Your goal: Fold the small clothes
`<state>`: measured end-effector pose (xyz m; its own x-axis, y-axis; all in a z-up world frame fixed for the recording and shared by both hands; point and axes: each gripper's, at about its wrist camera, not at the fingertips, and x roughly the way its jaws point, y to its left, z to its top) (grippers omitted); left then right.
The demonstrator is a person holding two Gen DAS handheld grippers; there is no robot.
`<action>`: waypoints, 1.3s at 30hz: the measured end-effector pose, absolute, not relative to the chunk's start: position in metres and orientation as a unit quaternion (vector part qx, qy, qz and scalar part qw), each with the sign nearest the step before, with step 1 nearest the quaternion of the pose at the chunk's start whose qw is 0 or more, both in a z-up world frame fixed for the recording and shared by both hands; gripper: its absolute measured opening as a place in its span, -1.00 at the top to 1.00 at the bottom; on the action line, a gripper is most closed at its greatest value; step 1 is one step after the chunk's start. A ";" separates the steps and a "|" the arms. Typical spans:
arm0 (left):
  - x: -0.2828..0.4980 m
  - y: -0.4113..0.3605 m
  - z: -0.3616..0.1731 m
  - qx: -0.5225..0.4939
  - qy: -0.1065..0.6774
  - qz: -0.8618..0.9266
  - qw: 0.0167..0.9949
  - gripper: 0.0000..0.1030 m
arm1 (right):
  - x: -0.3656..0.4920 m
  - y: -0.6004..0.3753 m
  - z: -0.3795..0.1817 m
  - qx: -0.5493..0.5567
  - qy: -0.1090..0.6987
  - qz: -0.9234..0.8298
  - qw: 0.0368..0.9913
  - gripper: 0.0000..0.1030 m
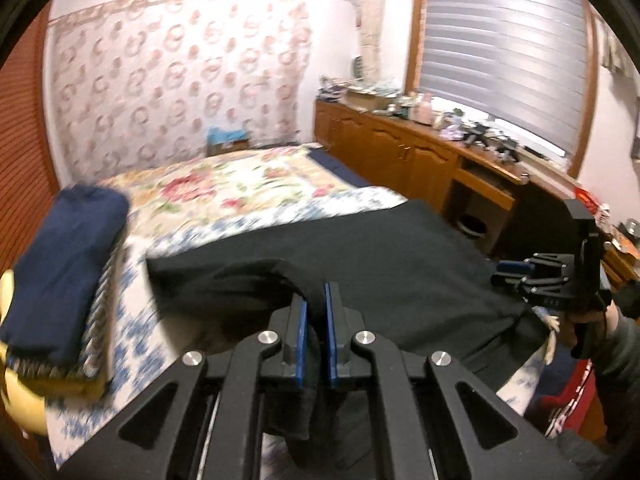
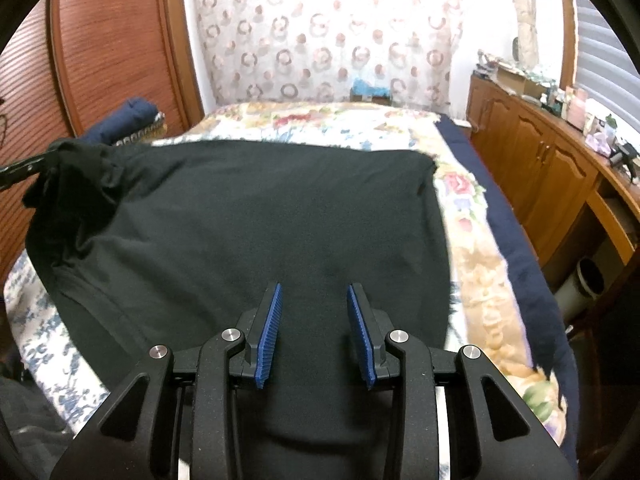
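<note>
Left wrist view: my left gripper (image 1: 316, 300) pinches a bunched edge of the black cotton garment (image 1: 380, 248) spread across the floral-quilted bed (image 1: 240, 184). My right gripper (image 2: 314, 304) hovers wide above the cloth, gripping nothing.

The black garment (image 1: 360, 248) hides most of the bed (image 1: 240, 184) beneath it, and its lower part runs out of the right wrist view at 6 o'clock. Motion blur smears the folded navy clothes (image 1: 64, 272) at 9 o'clock in the left wrist view. The clutter on the counter (image 1: 420, 136) at 2 o'clock is too small to identify. Cloth pinched between the left gripper (image 1: 316, 304) fingers (image 1: 301, 320) conceals their inner faces.
</note>
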<state>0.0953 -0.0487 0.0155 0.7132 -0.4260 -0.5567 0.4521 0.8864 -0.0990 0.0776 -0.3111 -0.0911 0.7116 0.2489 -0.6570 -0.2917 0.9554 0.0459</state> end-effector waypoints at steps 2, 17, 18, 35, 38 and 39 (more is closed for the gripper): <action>0.098 -0.070 0.026 0.031 0.290 -0.260 0.921 0.91 | 0.070 -0.318 -0.085 -0.030 0.342 0.139 0.929 0.35; 0.094 -0.199 0.073 0.088 0.293 -0.374 0.876 0.84 | 0.046 -0.351 -0.055 -0.012 0.300 0.112 0.947 0.35; 0.092 -0.203 0.072 0.096 0.297 -0.380 0.871 0.81 | 0.046 -0.349 -0.055 -0.012 0.299 0.112 0.948 0.35; 0.089 -0.120 0.041 0.052 0.300 -0.311 0.900 0.22 | 0.053 -0.330 -0.063 -0.026 0.316 0.140 0.938 0.35; 0.089 -0.098 0.022 0.042 0.308 -0.288 0.906 0.21 | 0.055 -0.314 -0.069 -0.032 0.323 0.162 0.932 0.23; 0.090 -0.093 0.017 0.038 0.312 -0.283 0.906 0.21 | 0.056 -0.308 -0.070 -0.036 0.325 0.170 0.930 0.21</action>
<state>0.0905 -0.0930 0.0174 0.6457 -0.4883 -0.5870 0.5362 0.8373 -0.1067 0.0557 -0.3081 -0.0698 0.7311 0.2919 -0.6166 -0.3391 0.9398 0.0428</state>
